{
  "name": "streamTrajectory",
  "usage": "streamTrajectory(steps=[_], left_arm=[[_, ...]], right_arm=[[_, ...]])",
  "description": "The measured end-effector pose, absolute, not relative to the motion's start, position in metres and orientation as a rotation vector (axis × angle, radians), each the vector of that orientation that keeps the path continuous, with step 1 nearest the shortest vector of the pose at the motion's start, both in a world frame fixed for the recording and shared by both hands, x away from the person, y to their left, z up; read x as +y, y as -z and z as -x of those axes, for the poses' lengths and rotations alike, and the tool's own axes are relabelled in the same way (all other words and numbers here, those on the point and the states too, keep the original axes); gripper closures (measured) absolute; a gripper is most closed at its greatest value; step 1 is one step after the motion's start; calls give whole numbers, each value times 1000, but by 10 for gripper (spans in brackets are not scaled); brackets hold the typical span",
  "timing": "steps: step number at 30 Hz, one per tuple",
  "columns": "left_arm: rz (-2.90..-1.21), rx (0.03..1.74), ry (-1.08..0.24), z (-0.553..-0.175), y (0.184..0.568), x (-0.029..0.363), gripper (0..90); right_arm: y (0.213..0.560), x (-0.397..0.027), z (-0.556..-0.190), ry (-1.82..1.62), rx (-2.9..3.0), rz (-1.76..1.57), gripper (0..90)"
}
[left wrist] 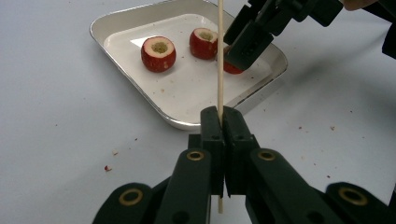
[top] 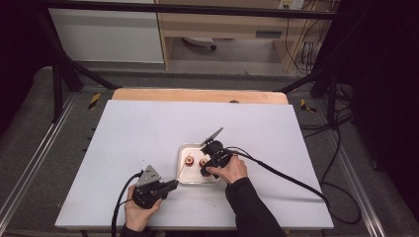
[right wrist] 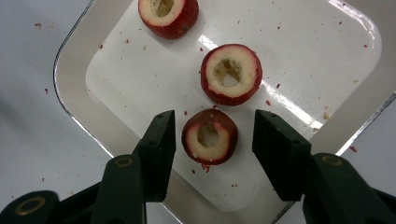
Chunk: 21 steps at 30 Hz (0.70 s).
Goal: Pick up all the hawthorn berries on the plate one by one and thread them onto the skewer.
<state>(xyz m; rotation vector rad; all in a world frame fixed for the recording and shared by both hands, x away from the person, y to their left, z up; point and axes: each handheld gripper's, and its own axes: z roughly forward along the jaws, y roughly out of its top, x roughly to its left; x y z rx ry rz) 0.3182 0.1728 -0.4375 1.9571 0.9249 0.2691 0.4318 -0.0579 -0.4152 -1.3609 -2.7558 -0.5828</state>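
Red cored fruits, three of them, lie in the white tray (right wrist: 93, 60) on the surface, my right gripper (right wrist: 212, 140) spread open around the nearest fruit (right wrist: 209, 136) while my left gripper (left wrist: 222, 122) pinches a wooden skewer (left wrist: 220, 56) upright beside the tray.

Looks like a lab or test room, not a home. A white table (top: 148, 133) sits inside a black metal frame (top: 197, 9), w/ rails (top: 29, 163) along the sides. Grey floor (top: 247, 61), loose cables (top: 341, 148) at right, yellow-black tape marks (top: 94, 100), a wall socket (top: 291, 4) and plain wood shelving (top: 222, 24) behind.
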Motion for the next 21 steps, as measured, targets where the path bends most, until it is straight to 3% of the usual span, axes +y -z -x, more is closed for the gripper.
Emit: streamTrajectory(steps=[13,21], left_arm=[[-1957,927,-271,-318,438,173,885],[-1947,925,-273,-316,437,172,886]], right_arm=[[419,-57,-434,577,-2702,1419,602],[406,-62,-427,656,-2684,1426,609]])
